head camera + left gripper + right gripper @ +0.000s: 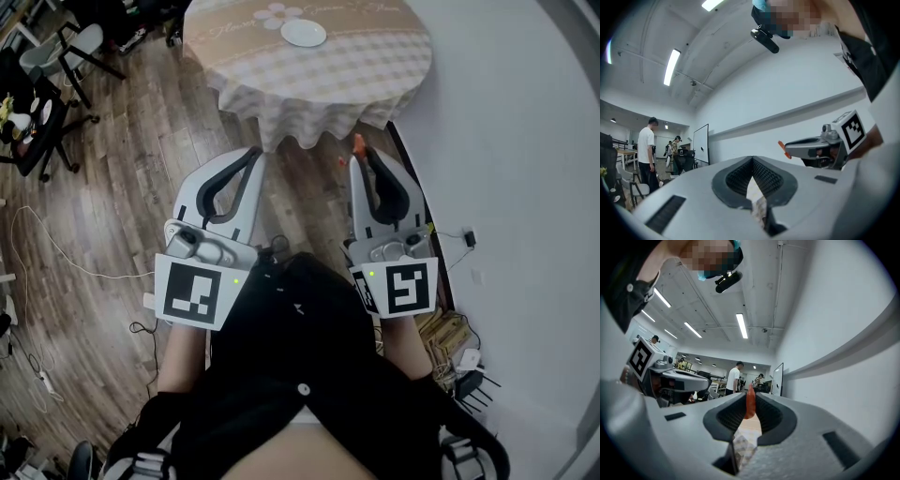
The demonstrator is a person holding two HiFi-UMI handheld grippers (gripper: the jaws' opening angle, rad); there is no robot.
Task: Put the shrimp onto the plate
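Note:
A white plate (pixel 303 33) lies near the far side of a round table (pixel 375 66) under a beige checked cloth. An orange shrimp (pixel 357 143) pokes out from the tips of my right gripper (pixel 361 157), which is shut on it and held in front of the table's near edge. In the right gripper view the shrimp (pixel 750 402) stands upright between the ribbed pads. My left gripper (pixel 254 153) is beside it, shut with nothing in it. The left gripper view shows the right gripper (pixel 820 146) and the shrimp (pixel 783 149) at its tip.
Black and white chairs (pixel 66 52) stand at the far left on the wooden floor (pixel 112 187), with a white cable (pixel 56 246) trailing across it. A white wall (pixel 525 141) runs along the right. Several people (pixel 733 379) stand far off near a whiteboard (pixel 701 143).

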